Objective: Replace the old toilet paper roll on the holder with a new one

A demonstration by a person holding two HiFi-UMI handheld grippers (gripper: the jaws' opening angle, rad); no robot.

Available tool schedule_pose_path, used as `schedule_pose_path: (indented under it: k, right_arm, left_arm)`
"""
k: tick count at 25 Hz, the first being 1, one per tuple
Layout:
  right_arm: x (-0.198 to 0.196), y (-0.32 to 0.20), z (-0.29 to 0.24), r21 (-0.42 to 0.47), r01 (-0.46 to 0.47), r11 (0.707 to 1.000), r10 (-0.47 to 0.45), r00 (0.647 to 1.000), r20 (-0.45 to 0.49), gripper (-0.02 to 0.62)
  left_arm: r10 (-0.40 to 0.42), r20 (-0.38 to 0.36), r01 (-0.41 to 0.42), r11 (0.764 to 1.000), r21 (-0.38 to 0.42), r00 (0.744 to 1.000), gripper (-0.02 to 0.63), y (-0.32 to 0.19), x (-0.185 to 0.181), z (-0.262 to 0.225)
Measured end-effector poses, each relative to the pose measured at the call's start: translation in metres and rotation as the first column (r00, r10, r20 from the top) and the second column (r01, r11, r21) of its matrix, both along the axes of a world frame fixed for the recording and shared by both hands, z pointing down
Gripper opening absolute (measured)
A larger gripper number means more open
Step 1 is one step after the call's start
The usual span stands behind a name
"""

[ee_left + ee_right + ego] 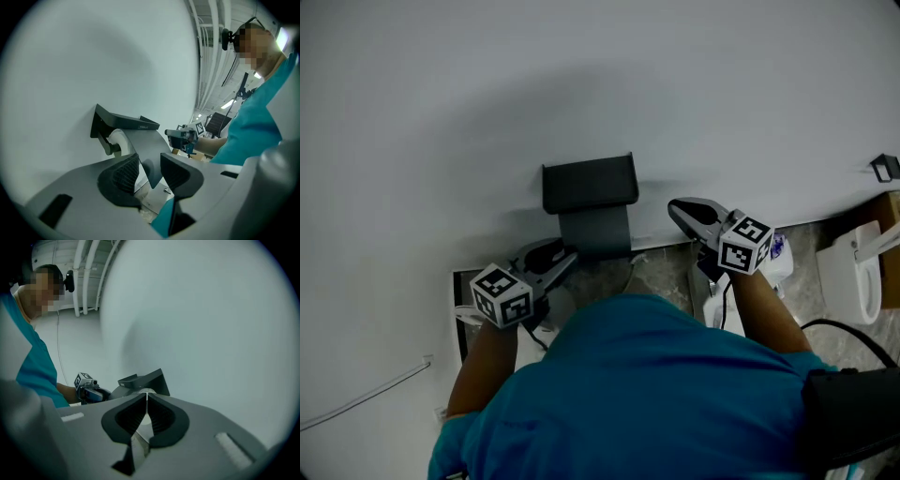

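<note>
Grey wall holder has the white paper roll underneath. Your left tongs are wide open left of it. Your right tongs are shut and empty on its right, likely so you can reach both ends.

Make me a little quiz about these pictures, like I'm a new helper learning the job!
1. True or false: the right gripper has its jaws wide apart.
2. What is the holder fixed to? A) the wall B) a table C) a door
3. Fill in: the jaws of the left gripper are ____.

Key: 1 false, they are shut. 2 A. 3 open, gripping nothing.
</note>
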State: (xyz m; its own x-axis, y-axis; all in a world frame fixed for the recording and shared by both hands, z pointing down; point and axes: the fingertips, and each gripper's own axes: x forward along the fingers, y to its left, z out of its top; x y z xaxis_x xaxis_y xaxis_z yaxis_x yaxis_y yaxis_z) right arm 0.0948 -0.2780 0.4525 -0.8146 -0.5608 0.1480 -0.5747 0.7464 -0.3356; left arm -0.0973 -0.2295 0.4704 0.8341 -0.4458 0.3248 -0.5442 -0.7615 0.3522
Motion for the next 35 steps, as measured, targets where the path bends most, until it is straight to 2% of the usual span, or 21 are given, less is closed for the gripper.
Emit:
schedule_pose_path:
  k: [4,8,11,17,22,25,35]
  right_arm:
    - [-0.015,-0.003,0.015,-0.021,0.077,0.997,-0.076,0.997,0.025,0.04]
    - [-0.036,-0.003,0.032,-0.035,0.15,0.988,-0.148,0.988,0.041,0.21]
    - [-0.048,-0.006,0.042,-0.035,0.223,0.974,-0.222,0.975,0.026,0.303]
    - [-0.071,-0.02,0.055,-0.058,0.301,0.952,-0.301,0.953,0.02,0.438]
    - [-0.098,-0.024,0.066,-0.09,0.386,0.918,-0.389,0.921,-0.01,0.548]
    - [-0.112,-0.027,0.069,-0.099,0.421,0.902,-0.425,0.905,-0.021,0.572]
    - [-0.14,-0.035,0.066,-0.083,0.472,0.877,-0.477,0.878,-0.04,0.572]
  left_arm:
    - [-0.004,0.013,0.005,1.0,-0.015,1.0,0.135,-0.003,-0.002,0.002]
    - [0.001,0.049,0.0,1.0,-0.029,0.999,0.135,-0.004,-0.005,0.003]
    - [-0.008,0.06,0.01,0.999,-0.033,0.998,0.135,-0.005,-0.003,0.004]
    - [-0.011,0.085,0.014,0.999,-0.04,0.996,0.135,-0.005,-0.001,0.005]
    - [-0.013,0.084,0.017,0.999,-0.046,0.996,0.135,-0.005,-0.001,0.005]
    - [-0.013,0.088,0.017,0.999,-0.046,0.996,0.135,-0.005,-0.001,0.005]
    - [-0.013,0.088,0.017,0.999,-0.046,0.996,0.135,-0.005,-0.003,0.007]
